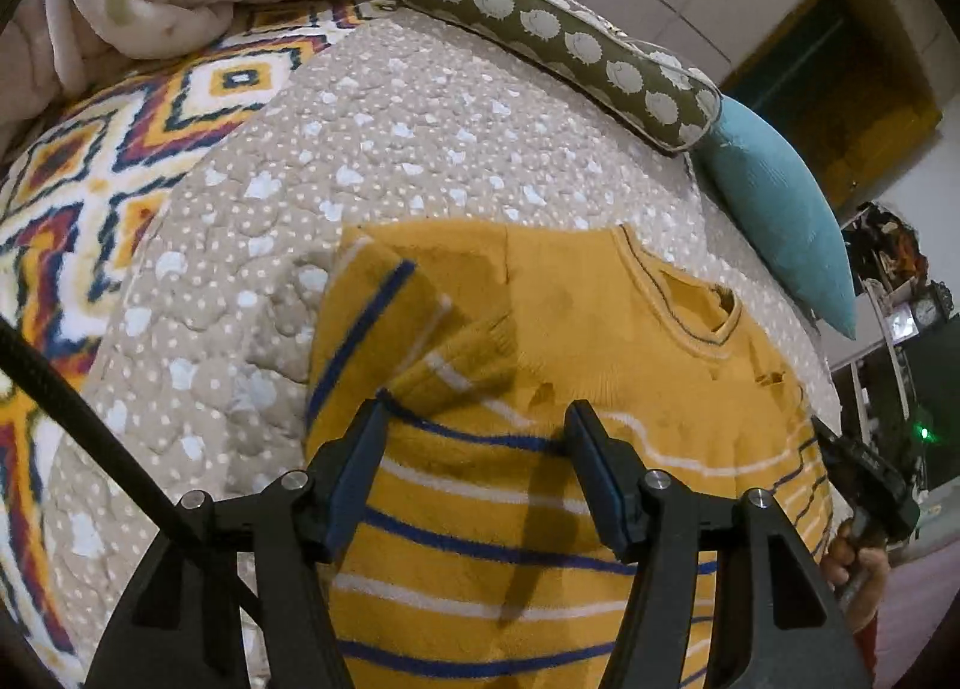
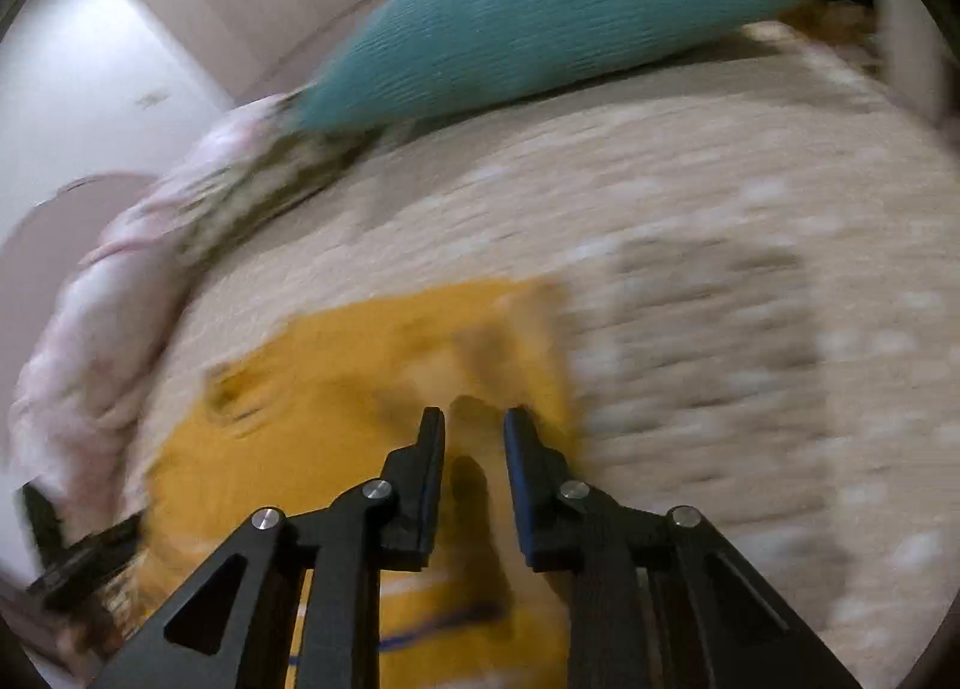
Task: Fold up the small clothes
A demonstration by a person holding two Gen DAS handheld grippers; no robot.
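Left gripper (image 1: 477, 419) spread wide, empty, above mustard-yellow knitted sweater with blue and white stripes (image 1: 540, 389) lying flat on beige dotted quilted bedspread (image 1: 390, 119). Sleeve folded across just ahead of the left finger. Right gripper (image 2: 474, 425) narrowly parted, pinching nothing, over the sweater's edge; view blurred. Teal ribbed cushion (image 2: 540, 11) far beyond. No legible writing.

Readable text: none in either view.
Sweater (image 1: 540, 377): stripes only, no lettering or tag legible.
Bolster pillow (image 1: 558, 38), beyond the sweater: animal motifs, no words.
Clock (image 1: 927, 309), far right of the sweater: face too small to read.
Right wrist view: motion-blurred, nothing legible.
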